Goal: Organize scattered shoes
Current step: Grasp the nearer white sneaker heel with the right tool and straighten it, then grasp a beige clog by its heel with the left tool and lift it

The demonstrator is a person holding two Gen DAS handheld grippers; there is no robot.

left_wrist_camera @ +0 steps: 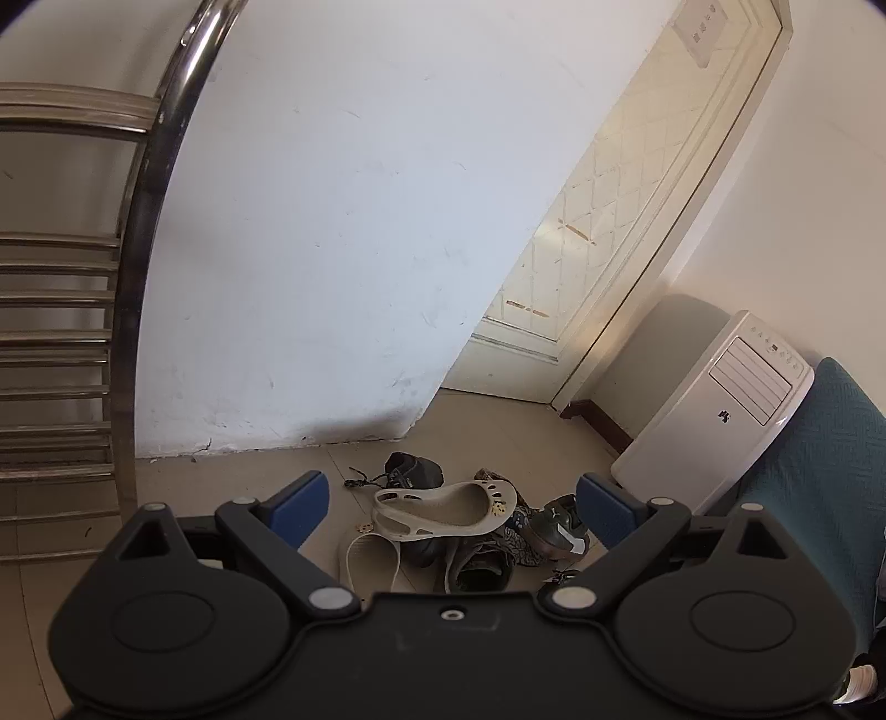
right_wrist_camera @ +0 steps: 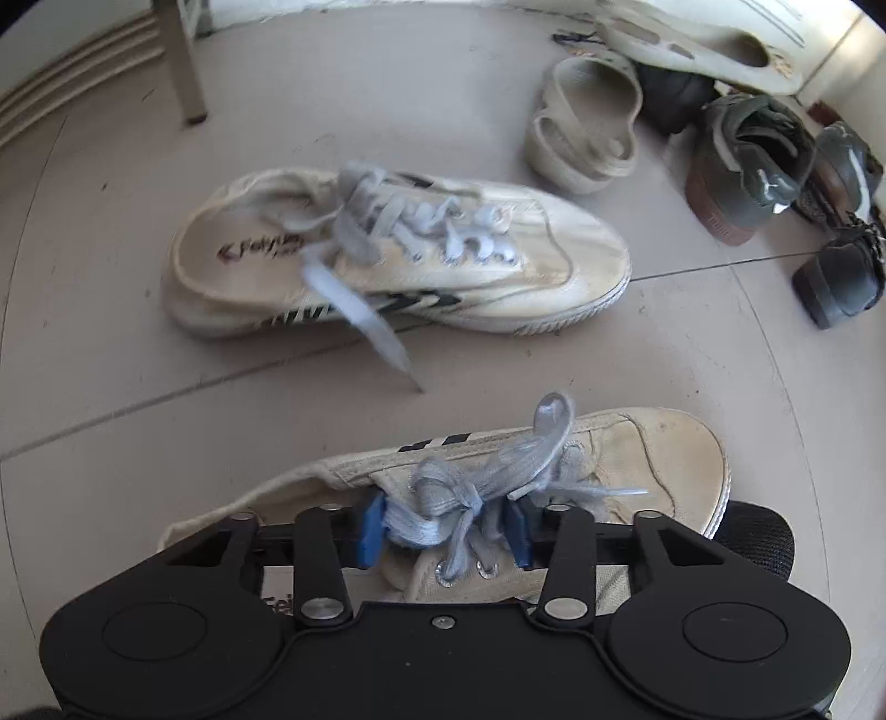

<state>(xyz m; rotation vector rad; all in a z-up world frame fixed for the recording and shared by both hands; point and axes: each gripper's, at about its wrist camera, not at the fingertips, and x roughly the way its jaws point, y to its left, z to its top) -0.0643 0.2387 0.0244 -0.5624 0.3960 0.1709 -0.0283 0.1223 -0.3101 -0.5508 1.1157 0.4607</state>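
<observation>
- Low in the right wrist view, the near white canvas sneaker (right_wrist_camera: 637, 448) lies across the lower middle of the frame, toe toward the right, black stripes on its side.
- Its grey laces (right_wrist_camera: 470, 498) are bunched between the blue pads (right_wrist_camera: 370, 531) of the right gripper (right_wrist_camera: 446, 529), whose jaws are drawn in and clamp the lace knot and tongue.
- Its mate, the far white sneaker (right_wrist_camera: 398, 255), sits on the tiled floor (right_wrist_camera: 111, 399) in the centre left of that frame, apart from the first, its loose lace blurred.
- Upper right of that frame holds a pile: a beige sandal (right_wrist_camera: 587, 127), a pale slip-on shoe (right_wrist_camera: 703, 50), a grey-green trainer (right_wrist_camera: 747, 171) and a dark shoe (right_wrist_camera: 841, 277).
- In the left wrist view, the left gripper (left_wrist_camera: 451, 507) hangs with jaws spread wide and nothing between them; the same pile shows past it at lower centre, the pale slip-on shoe (left_wrist_camera: 443, 507) on top.
- A metal rack (left_wrist_camera: 61, 332) fills the left edge, a white cooler unit (left_wrist_camera: 720, 410) and teal fabric (left_wrist_camera: 819, 471) the right, a cream door (left_wrist_camera: 598, 221) the upper right.
</observation>
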